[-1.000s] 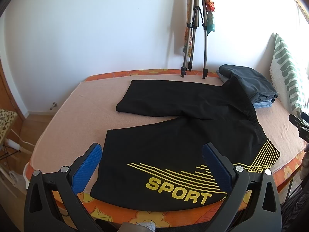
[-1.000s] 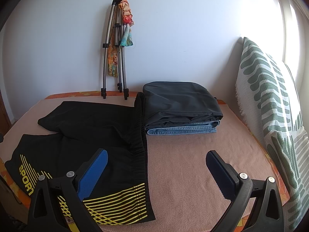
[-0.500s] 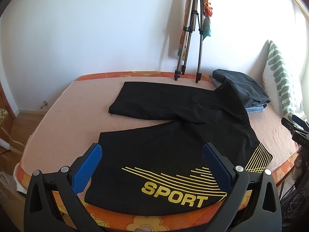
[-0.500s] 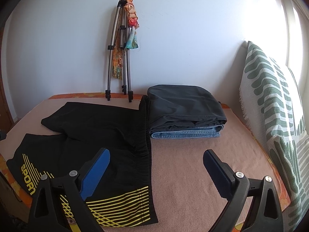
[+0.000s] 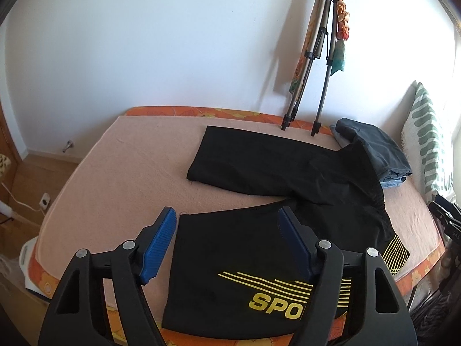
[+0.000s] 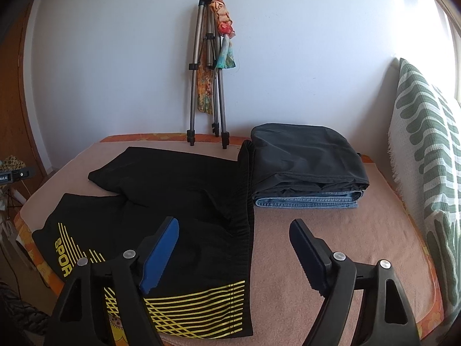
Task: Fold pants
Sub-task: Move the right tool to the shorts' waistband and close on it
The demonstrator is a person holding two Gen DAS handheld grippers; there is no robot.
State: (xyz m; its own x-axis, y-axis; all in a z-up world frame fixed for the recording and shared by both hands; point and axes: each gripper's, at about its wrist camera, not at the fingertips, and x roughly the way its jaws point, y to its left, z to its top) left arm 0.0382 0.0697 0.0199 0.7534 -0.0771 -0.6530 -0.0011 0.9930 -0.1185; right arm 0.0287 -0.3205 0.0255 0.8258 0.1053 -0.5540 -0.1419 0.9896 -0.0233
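Black shorts (image 5: 259, 239) with yellow stripes and a yellow "SPORT" print lie spread flat on the bed, both legs pointing left, waistband to the right. They also show in the right wrist view (image 6: 173, 201). My left gripper (image 5: 227, 230) is open and empty, above the near leg's hem by the bed's front edge. My right gripper (image 6: 234, 242) is open and empty, above the waistband's near corner with the yellow stripes (image 6: 198, 308).
A pile of folded dark and denim clothes (image 6: 308, 167) sits at the back right, touching the waistband. A tripod (image 6: 207, 80) leans on the wall behind. A green-patterned pillow (image 6: 426, 173) stands at the right. The bed (image 5: 129, 173) has pink cover to the left.
Both grippers have moved forward over the bed and closer to the shorts. The left one shifted toward the near leg's hem. Both stay open.
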